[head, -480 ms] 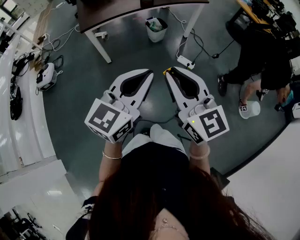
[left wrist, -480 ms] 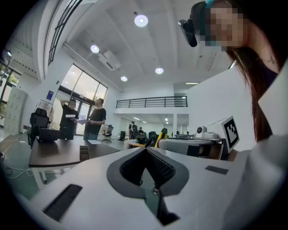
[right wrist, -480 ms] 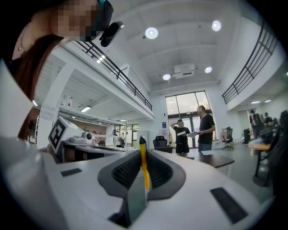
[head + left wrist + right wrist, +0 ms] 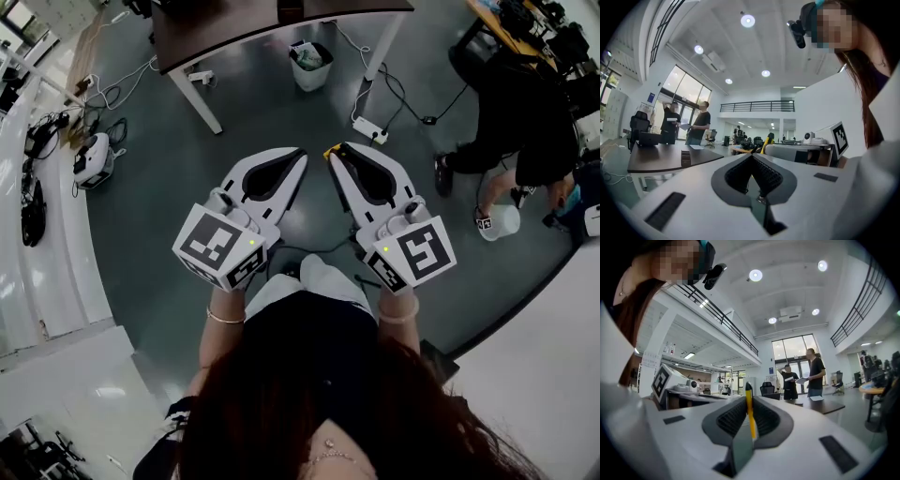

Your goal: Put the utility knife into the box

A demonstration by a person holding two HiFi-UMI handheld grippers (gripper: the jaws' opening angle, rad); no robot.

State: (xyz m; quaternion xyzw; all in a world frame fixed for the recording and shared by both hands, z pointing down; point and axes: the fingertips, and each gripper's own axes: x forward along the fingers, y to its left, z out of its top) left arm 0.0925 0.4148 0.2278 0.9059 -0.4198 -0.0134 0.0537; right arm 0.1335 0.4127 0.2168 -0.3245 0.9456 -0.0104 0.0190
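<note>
Your right gripper (image 4: 332, 152) clamps the knife (image 4: 749, 416), your left gripper (image 4: 301, 154) is closed on nothing, and with no box in view, placing remains.

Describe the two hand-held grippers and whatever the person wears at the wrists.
The left hand-held gripper and right hand-held gripper are white tapering shells, with dark ribbed pads lining the jaws. Each carries a cube with black-and-white square markers at its rear. A thin bracelet circles each wrist.
</note>
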